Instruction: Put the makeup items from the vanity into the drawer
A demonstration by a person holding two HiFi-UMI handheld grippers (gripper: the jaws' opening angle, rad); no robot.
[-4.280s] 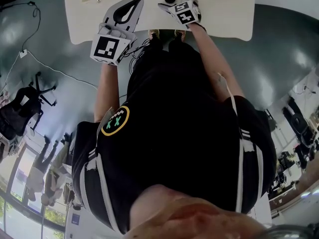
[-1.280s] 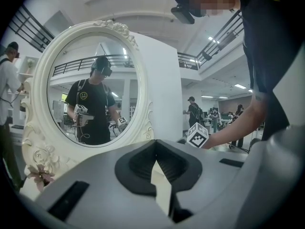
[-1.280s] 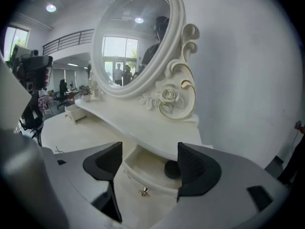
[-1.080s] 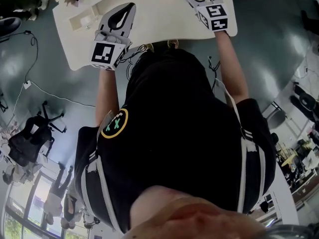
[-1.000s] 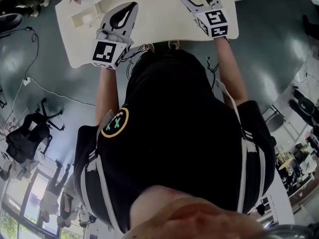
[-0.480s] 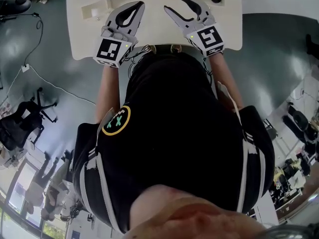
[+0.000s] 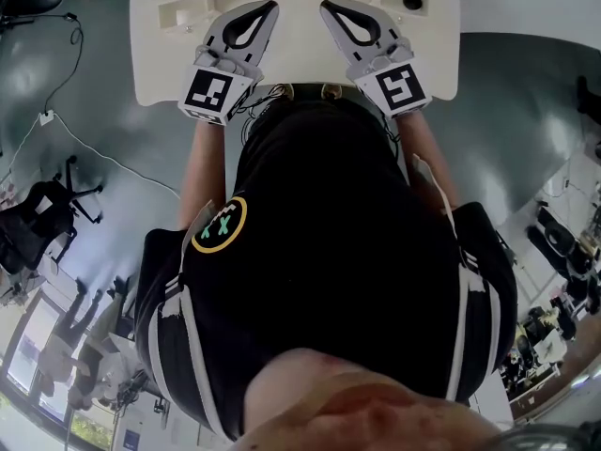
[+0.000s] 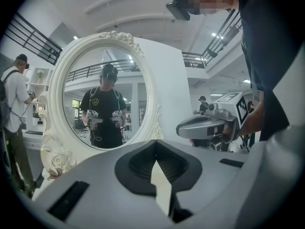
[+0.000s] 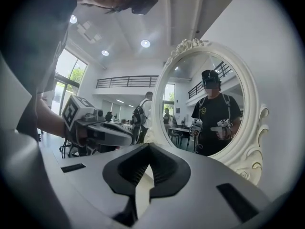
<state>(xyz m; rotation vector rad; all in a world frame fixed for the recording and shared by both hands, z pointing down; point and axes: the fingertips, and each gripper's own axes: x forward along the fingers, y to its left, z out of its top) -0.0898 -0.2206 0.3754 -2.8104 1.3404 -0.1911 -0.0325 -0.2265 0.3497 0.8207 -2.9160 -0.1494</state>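
An oval mirror (image 8: 102, 104) is framed in carved white. The left gripper (image 8: 156, 162) and the right gripper (image 9: 147, 160), whose jaws have just been closing, are held shut and empty.

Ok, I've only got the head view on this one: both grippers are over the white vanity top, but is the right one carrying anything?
Observer: No. In the right gripper view, the right gripper has just been closing its jaws. They now meet tip to tip with nothing between them.
Operator: And the left one?
Observer: The left gripper is shut as well. Its own view shows nothing between its jaws.
Operator: What are they pointing at?
Observer: An oval mirror in an ornate white frame, standing upright ahead of both. It reflects the person holding the two grippers.
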